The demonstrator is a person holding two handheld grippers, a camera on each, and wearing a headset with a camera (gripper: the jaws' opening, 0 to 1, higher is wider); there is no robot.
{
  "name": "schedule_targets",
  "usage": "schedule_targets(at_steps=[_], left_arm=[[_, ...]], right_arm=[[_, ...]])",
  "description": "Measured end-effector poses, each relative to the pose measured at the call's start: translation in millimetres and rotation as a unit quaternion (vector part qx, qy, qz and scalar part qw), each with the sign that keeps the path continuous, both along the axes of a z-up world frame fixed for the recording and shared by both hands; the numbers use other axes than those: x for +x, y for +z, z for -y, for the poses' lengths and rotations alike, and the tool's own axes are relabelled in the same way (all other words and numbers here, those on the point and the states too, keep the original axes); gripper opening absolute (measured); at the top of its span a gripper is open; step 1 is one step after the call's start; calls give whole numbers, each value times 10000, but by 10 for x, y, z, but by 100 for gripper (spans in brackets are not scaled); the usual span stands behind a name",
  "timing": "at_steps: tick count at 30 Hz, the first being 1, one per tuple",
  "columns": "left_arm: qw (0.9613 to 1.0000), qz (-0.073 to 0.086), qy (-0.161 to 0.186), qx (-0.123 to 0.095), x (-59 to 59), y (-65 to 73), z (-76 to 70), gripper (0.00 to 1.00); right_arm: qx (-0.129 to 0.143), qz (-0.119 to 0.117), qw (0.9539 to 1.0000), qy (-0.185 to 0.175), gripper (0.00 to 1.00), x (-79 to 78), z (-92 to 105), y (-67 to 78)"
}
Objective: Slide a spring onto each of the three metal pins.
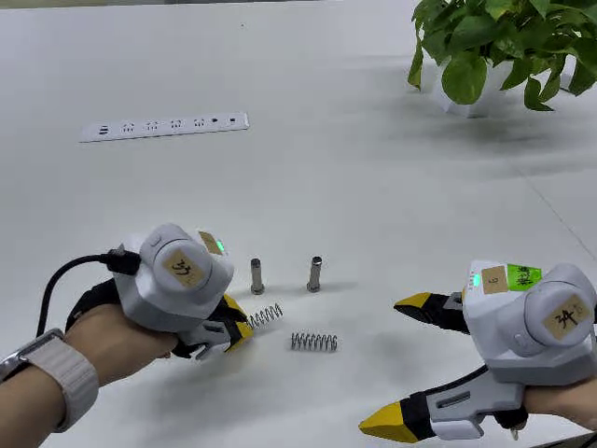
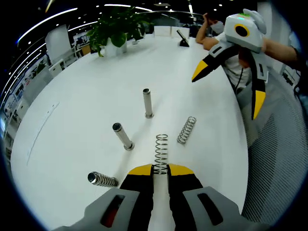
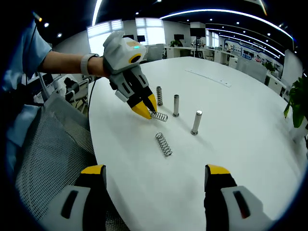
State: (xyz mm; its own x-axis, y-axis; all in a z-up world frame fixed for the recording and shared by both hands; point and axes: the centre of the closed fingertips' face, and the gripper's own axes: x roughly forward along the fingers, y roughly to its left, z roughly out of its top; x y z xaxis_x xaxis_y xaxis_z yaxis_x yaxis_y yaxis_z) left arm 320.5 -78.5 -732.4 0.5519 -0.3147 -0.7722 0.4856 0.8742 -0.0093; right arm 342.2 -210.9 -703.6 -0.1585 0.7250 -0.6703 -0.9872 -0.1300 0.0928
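Observation:
My left gripper (image 1: pixel 235 329) is shut on one end of a spring (image 1: pixel 266 315), which sticks out over the table toward the pins. In the left gripper view that held spring (image 2: pixel 161 153) points between two bare metal pins (image 2: pixel 147 103) (image 2: pixel 122 136). A third pin (image 2: pixel 102 179) wears a spring. The bare pins (image 1: pixel 256 276) (image 1: pixel 315 273) stand upright mid-table. A loose spring (image 1: pixel 313 342) lies flat in front of them. My right gripper (image 1: pixel 396 364) hovers open and empty to the right. The right gripper view shows the left gripper (image 3: pixel 144 109), the sprung pin (image 3: pixel 159 96) and the loose spring (image 3: pixel 164 144).
A white power strip (image 1: pixel 164 126) lies at the back left of the white table (image 1: pixel 373 168). A potted plant (image 1: pixel 504 47) stands at the back right corner. A mesh chair (image 3: pixel 48 159) sits beside the table edge.

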Motion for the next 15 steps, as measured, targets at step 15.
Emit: schedule_targets(at_steps=[15], left_arm=[[9921, 928, 451, -717, -274, 524, 165, 10]], right_arm=[[111, -79, 9994, 306, 80, -172, -233, 143]])
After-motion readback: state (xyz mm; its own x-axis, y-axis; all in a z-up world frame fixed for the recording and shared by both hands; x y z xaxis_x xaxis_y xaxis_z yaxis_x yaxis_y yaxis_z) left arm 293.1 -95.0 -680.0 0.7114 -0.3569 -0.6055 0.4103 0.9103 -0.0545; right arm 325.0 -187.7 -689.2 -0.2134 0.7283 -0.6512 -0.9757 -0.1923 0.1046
